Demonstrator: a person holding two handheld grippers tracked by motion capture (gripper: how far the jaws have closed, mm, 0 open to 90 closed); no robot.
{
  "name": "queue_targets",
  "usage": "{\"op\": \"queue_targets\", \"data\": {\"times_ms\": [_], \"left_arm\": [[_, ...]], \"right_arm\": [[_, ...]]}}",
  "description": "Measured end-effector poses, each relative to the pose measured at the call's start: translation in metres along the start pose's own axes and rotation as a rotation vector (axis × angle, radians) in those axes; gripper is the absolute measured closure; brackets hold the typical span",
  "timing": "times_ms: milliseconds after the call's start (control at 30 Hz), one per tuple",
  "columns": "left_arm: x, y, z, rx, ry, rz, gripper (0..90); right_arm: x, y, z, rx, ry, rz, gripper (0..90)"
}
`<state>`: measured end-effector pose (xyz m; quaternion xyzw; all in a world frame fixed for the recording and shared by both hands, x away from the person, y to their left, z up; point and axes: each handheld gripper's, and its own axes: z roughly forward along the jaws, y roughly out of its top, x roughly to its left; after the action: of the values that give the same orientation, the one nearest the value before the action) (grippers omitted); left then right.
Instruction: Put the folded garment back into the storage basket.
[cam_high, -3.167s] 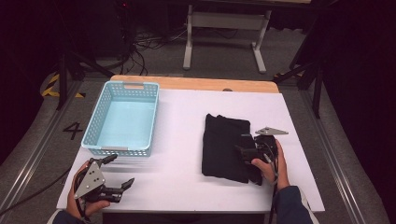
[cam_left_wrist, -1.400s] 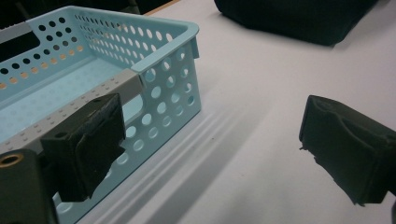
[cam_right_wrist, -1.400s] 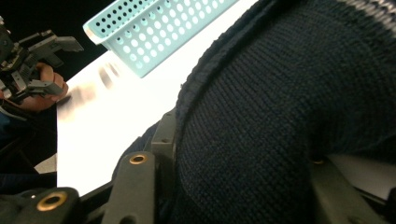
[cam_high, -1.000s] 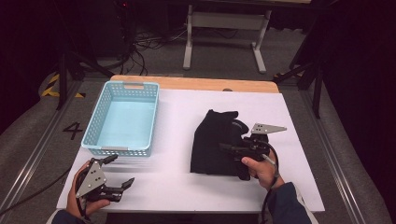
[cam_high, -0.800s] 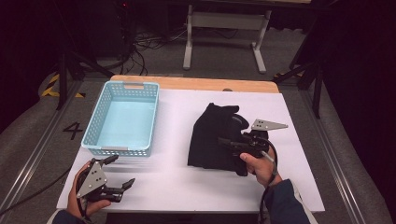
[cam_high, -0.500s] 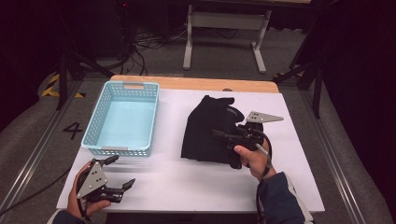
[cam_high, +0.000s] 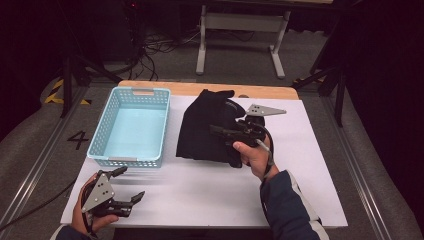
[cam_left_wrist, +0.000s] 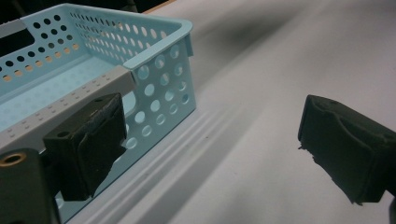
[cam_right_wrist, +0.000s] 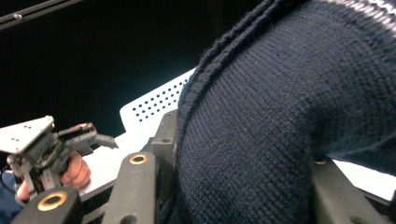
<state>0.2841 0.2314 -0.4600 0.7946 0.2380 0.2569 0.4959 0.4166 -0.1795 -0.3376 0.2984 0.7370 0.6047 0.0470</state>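
White bench (cam_high: 310, 165) under dark surroundings, with a pale blue basket (cam_high: 131, 125) at its left. My right tongs (cam_high: 220, 131) are pinching a dark knitted sweater (cam_high: 205, 127), lifted partly off the bench, just right of the basket. My left tongs (cam_high: 131, 185) rest spread, holding nothing, near the basket's front corner. I judge the carry step is under way; next the sweater must travel left over the rim, then be released inside.

- Dark navy knitted wool sweater (cam_right_wrist: 261, 140), ribbed, soft and matt, bunched between the jaws.
- Pale blue perforated plastic basket (cam_left_wrist: 154, 70), smooth with slight sheen, beside the left-hand jaw.
- White matt, smooth table (cam_left_wrist: 261, 154) beneath the jaws.
- Black matt, scuffed rubbery pads (cam_left_wrist: 88, 140).
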Motion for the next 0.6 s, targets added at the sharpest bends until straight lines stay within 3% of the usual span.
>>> {"op": "queue_targets", "data": {"times_ms": [200, 600], "left_arm": [[-0.002, 0.0, 0.002, 0.006, -0.009, 0.01, 8.7], [-0.004, 0.0, 0.003, 0.006, -0.021, 0.018, 8.8]], "right_arm": [[0.005, 0.011, 0.026, -0.013, 0.021, 0.02, 58.3], [0.015, 0.03, 0.081, 0.03, 0.052, 0.019, 57.6]]}}
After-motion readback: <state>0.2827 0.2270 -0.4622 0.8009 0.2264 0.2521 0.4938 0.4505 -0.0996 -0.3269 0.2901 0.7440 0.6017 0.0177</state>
